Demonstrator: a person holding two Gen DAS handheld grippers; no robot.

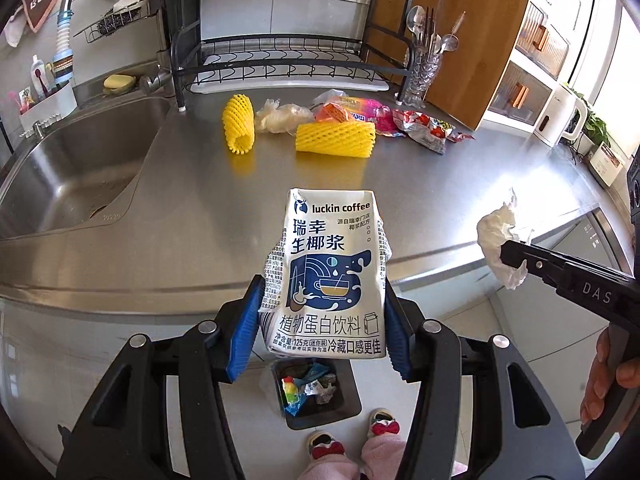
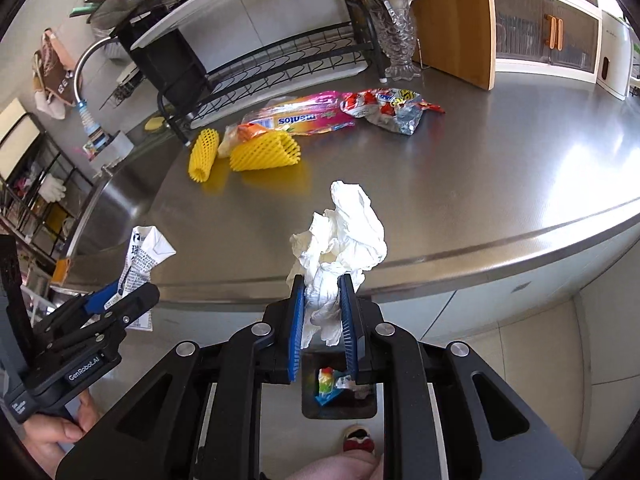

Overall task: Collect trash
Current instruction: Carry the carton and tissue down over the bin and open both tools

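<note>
My left gripper point(image 1: 322, 292) is shut on a white and blue luckin coffee drink carton point(image 1: 326, 268), held off the counter's front edge above a dark trash bin point(image 1: 318, 388) on the floor. The carton also shows in the right wrist view point(image 2: 140, 260). My right gripper point(image 2: 322, 284) is shut on a crumpled white tissue point(image 2: 340, 236), also above the bin point(image 2: 340, 394). In the left wrist view the tissue point(image 1: 500, 240) hangs at the right. On the steel counter point(image 1: 440, 184) lie two yellow foam nets point(image 1: 336, 140) point(image 1: 239, 124), a clear plastic bag point(image 1: 280, 118), a pink mentos wrapper point(image 2: 304, 118) and a red snack wrapper point(image 2: 388, 110).
A sink point(image 1: 76, 172) with faucet lies at the left. A black dish rack point(image 1: 280, 60) and a glass cutlery holder point(image 1: 424, 76) stand at the back, with a wooden board point(image 2: 452, 20) beside them. A white kettle point(image 1: 560, 116) stands far right. The person's feet point(image 1: 352, 436) are by the bin.
</note>
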